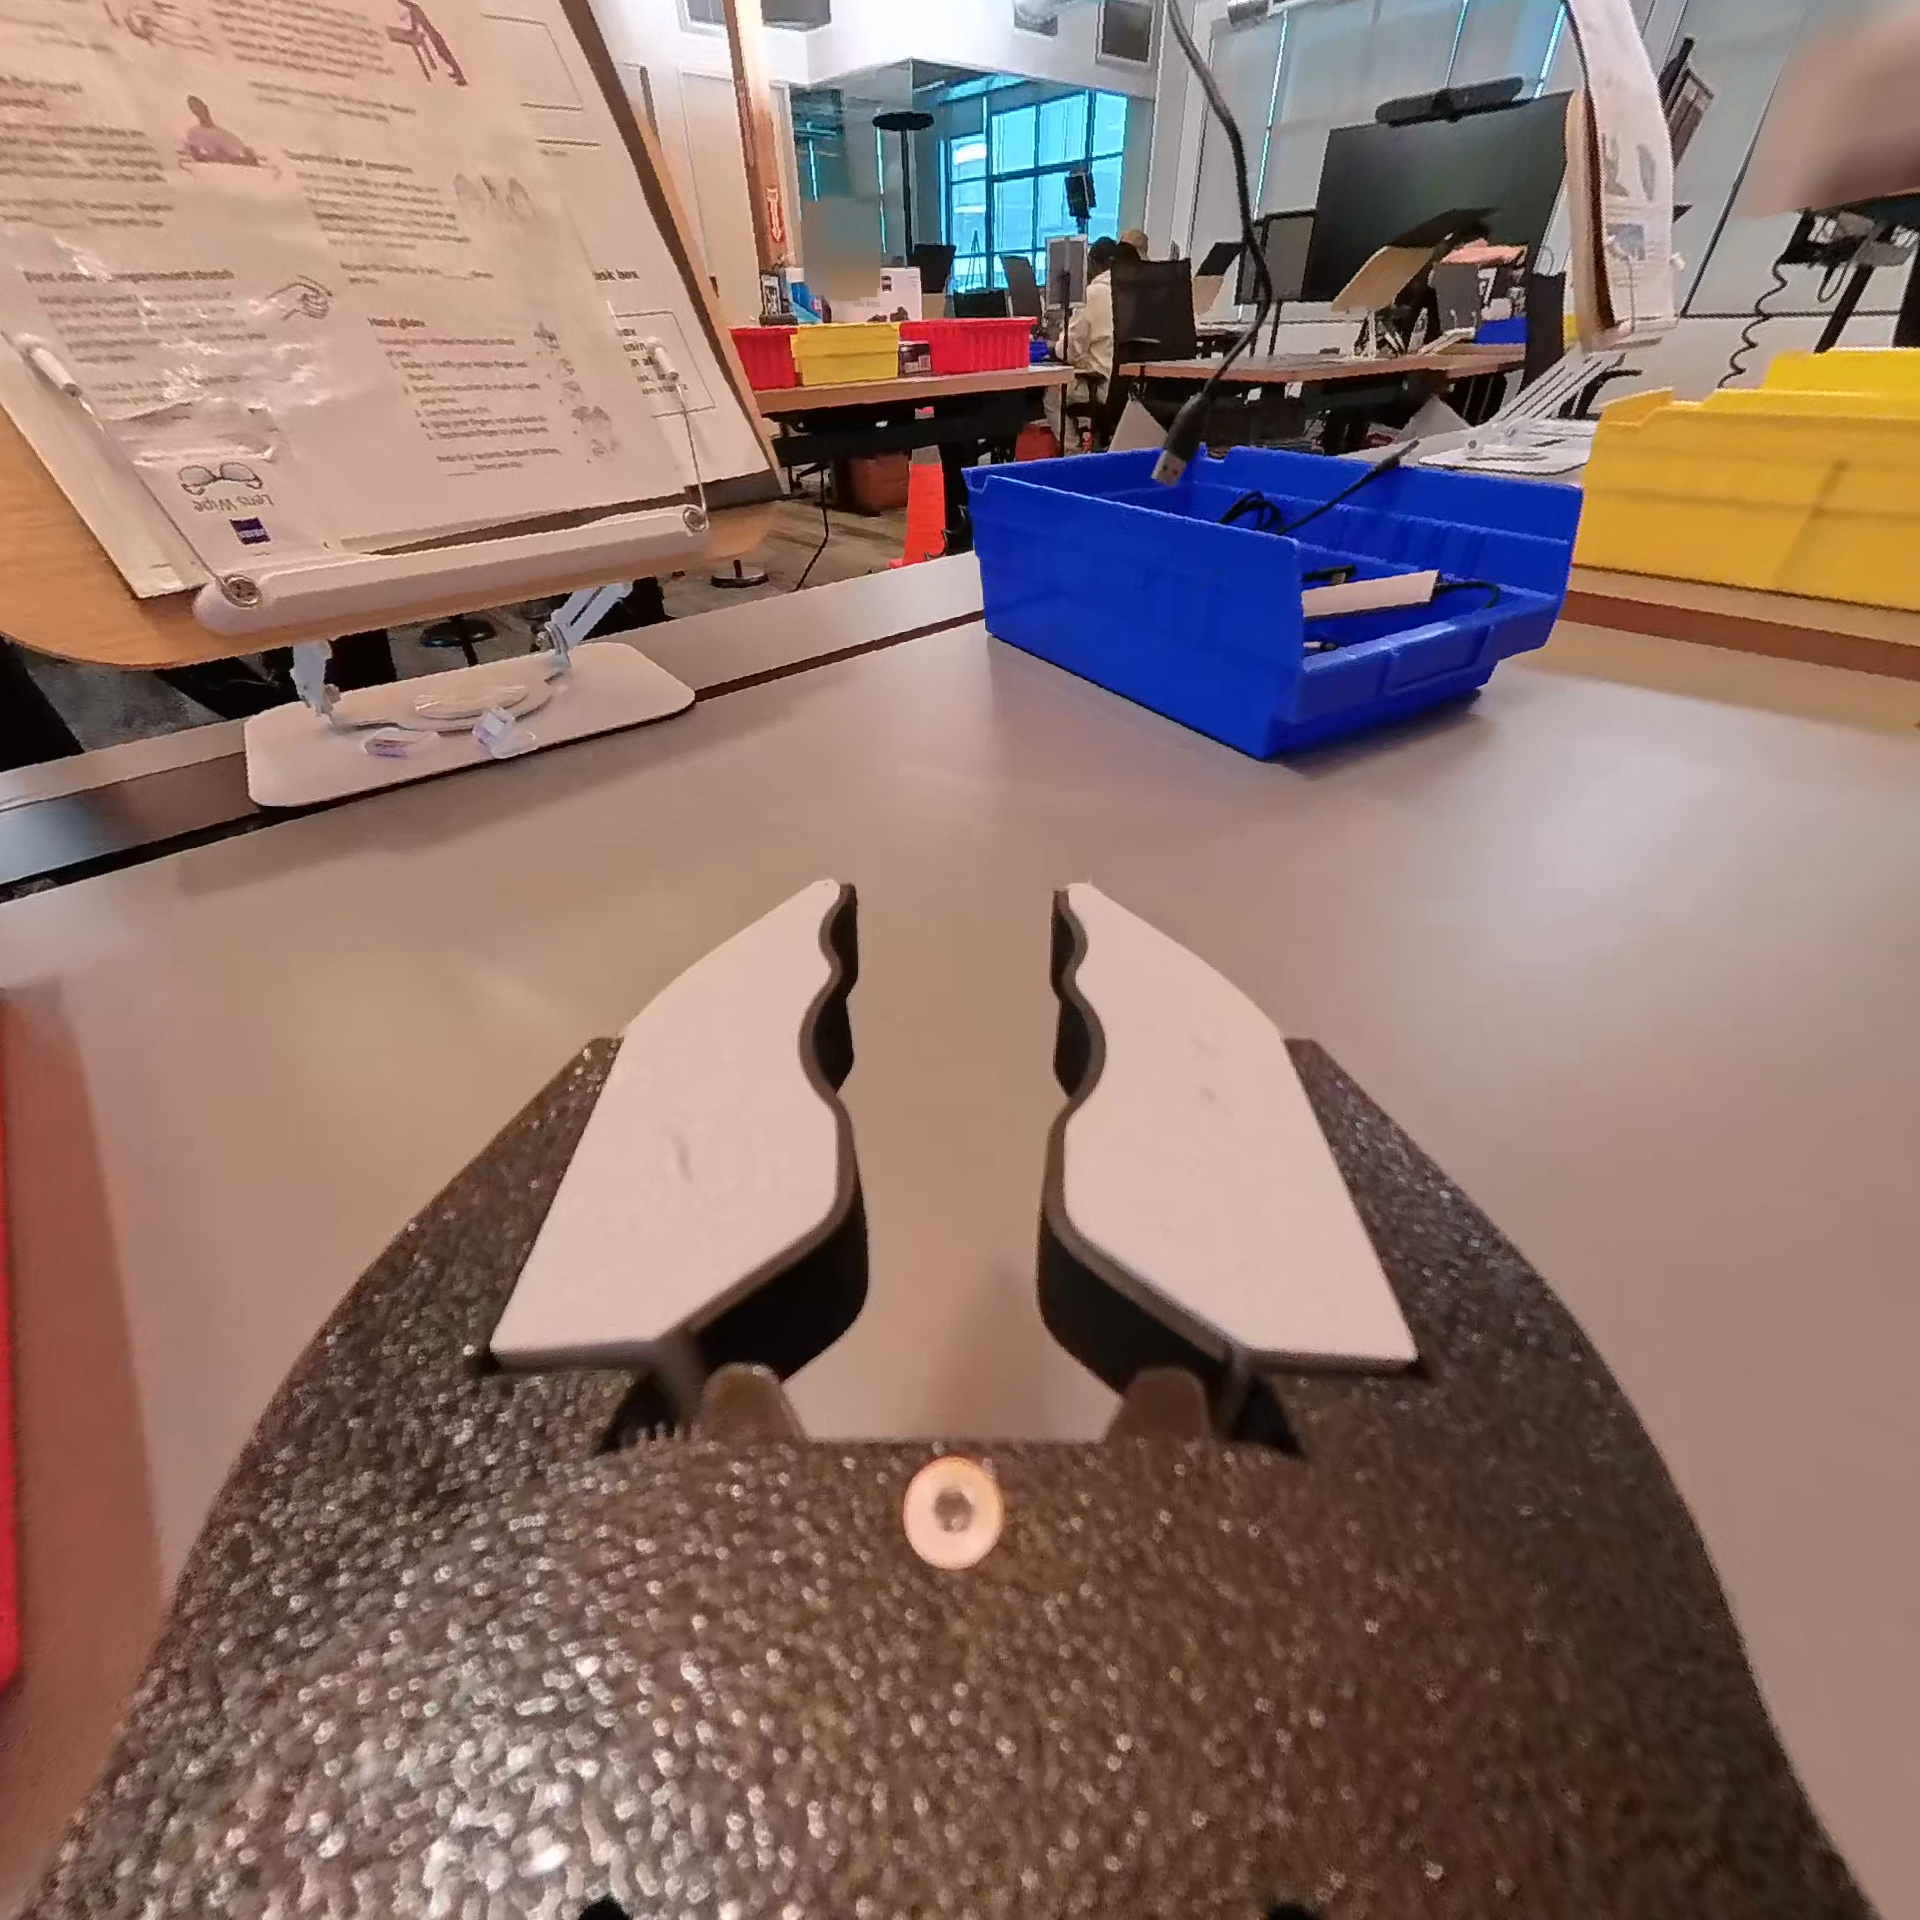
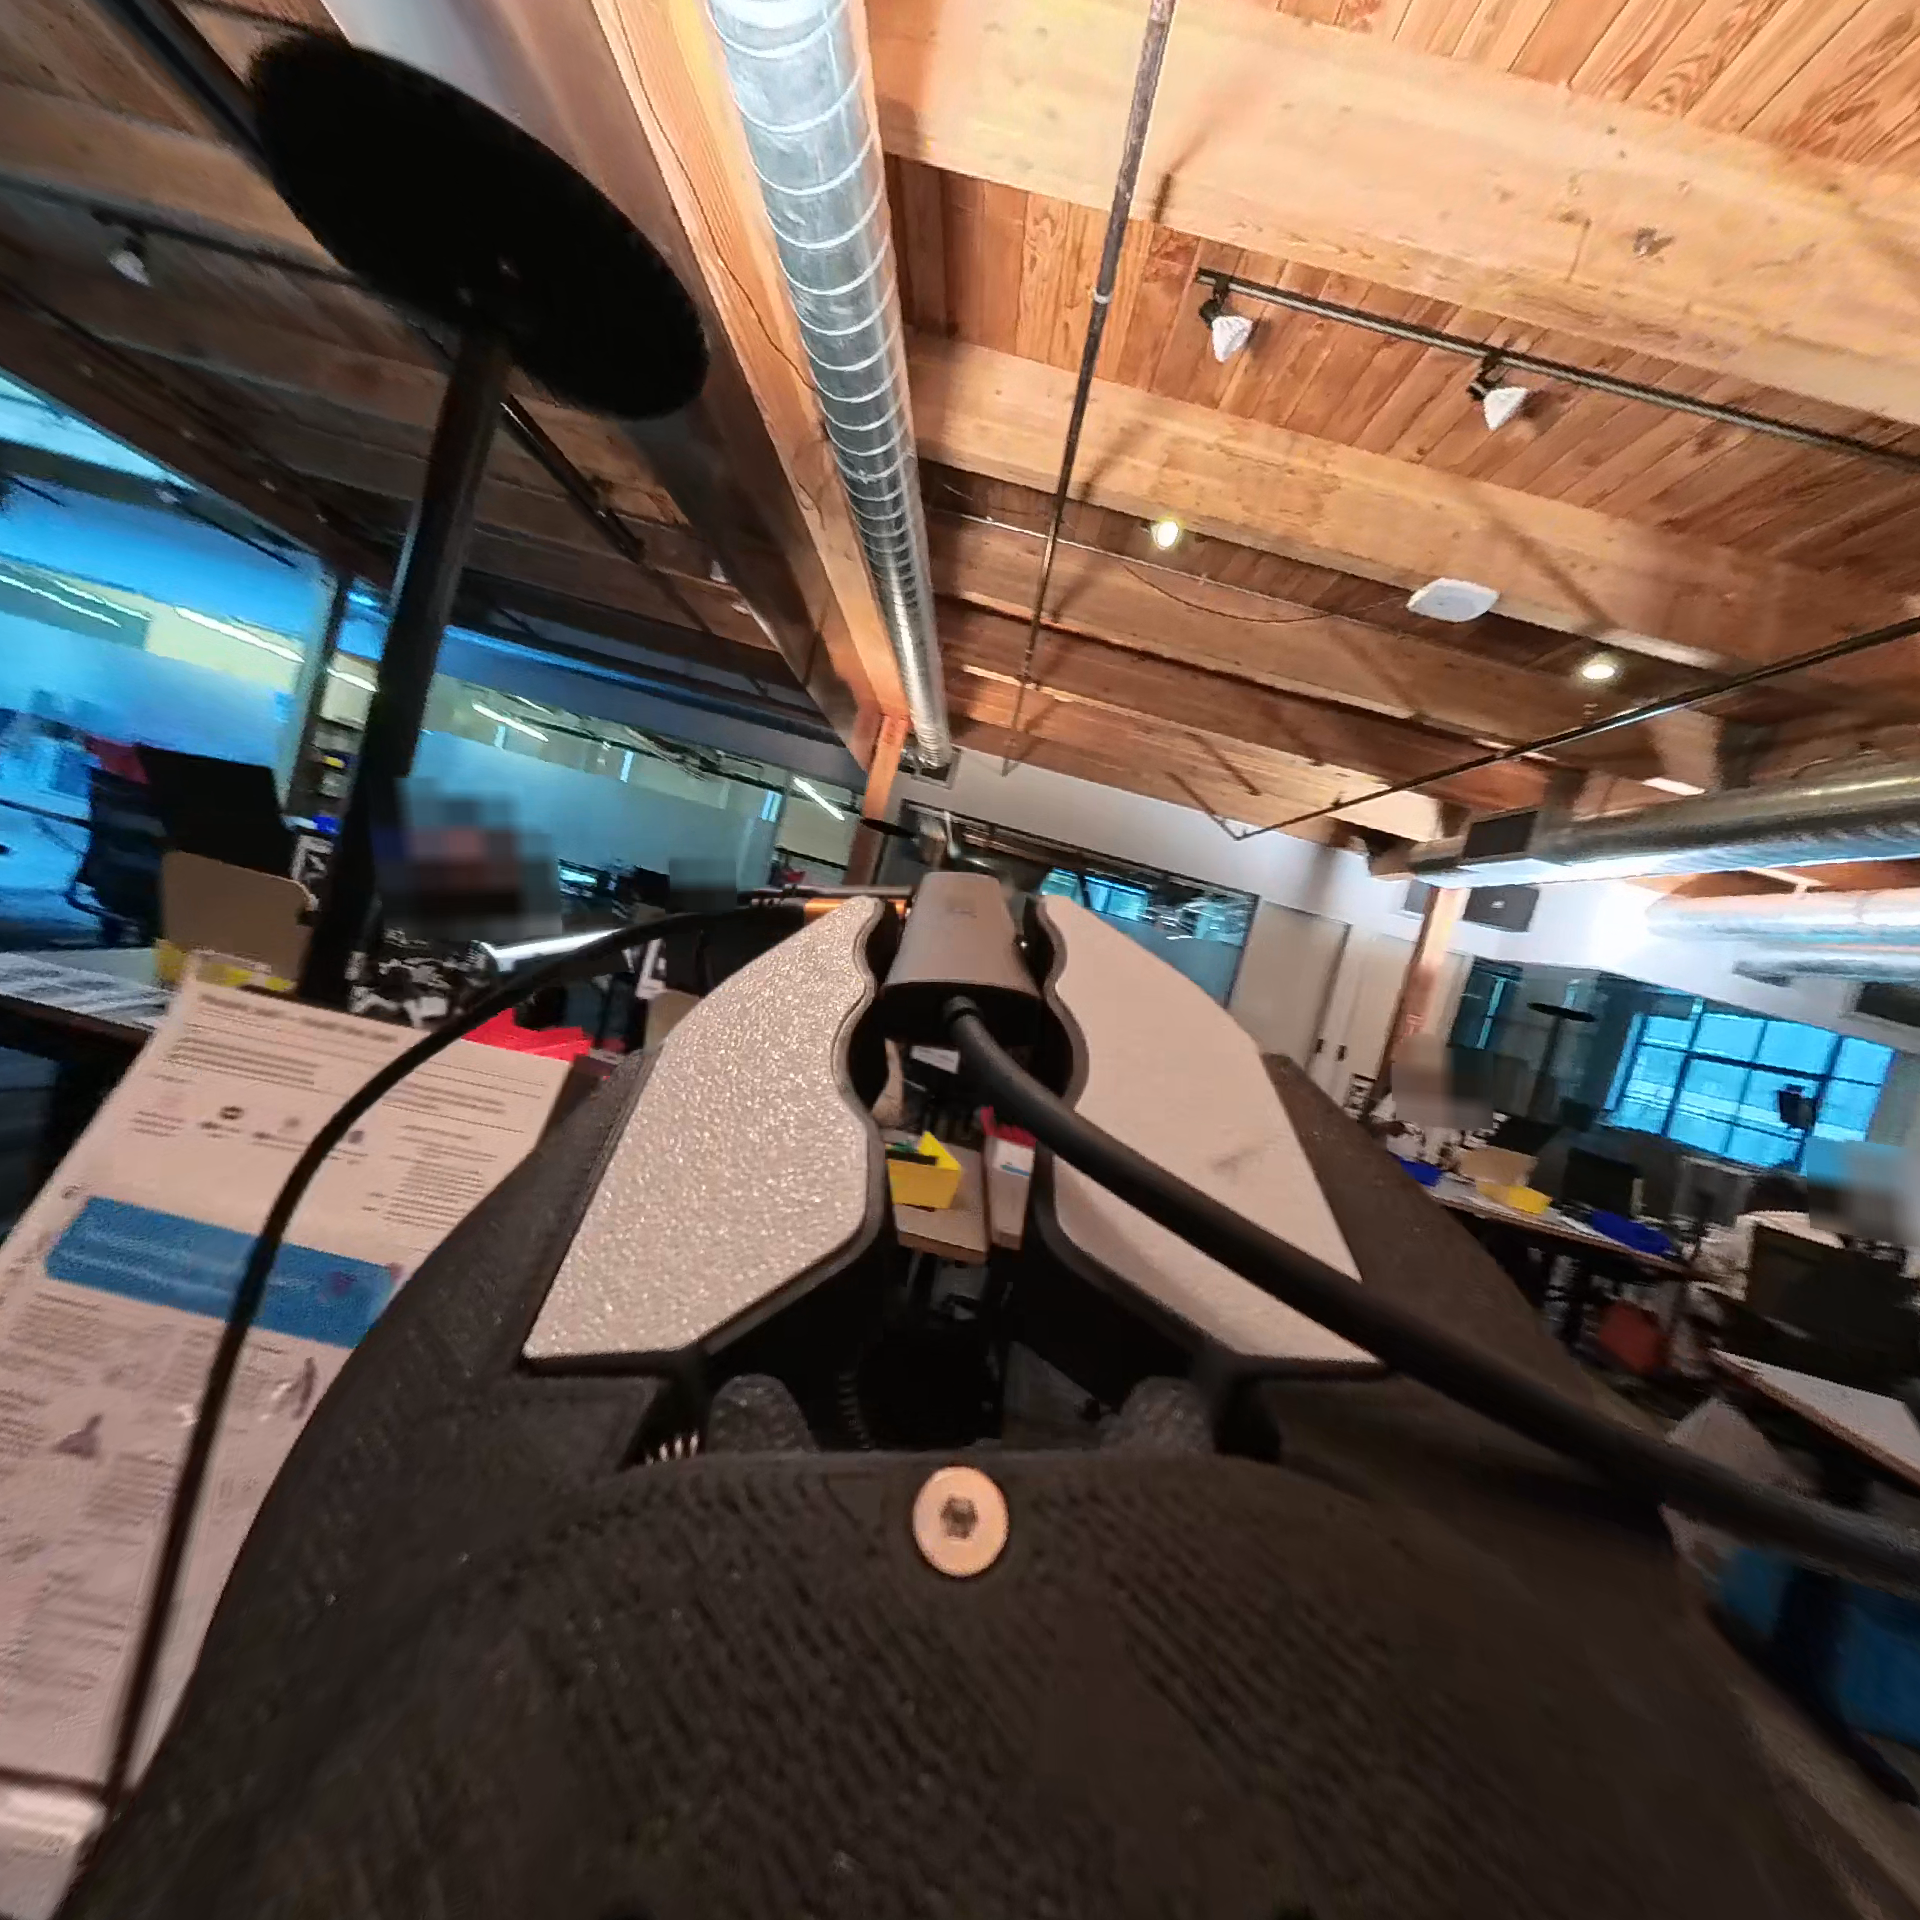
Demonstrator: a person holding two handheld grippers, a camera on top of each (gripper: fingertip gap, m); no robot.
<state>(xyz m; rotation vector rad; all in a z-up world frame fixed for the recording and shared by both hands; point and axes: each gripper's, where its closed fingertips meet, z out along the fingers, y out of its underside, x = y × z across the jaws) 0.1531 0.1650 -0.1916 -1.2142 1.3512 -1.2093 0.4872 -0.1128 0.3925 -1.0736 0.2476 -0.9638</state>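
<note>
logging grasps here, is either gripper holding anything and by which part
The right gripper holds a dark grey adapter block by its flat sides, near the fingertips; its black cable trails back over the right finger. The left gripper is open and empty above the table.

Bright, fisheye-warped, perhaps motion-blurred edges.

Timber-beamed ceiling [image 2: 1351,208] with silver duct [image 2: 831,312] — grey desks [image 1: 1143,831], big windows [image 1: 1029,156] beyond.

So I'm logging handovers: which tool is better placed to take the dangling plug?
Probably left. The left tool is open and empty; the right tool is clamped on the adapter, its plug dangling over the blue bin.
</note>
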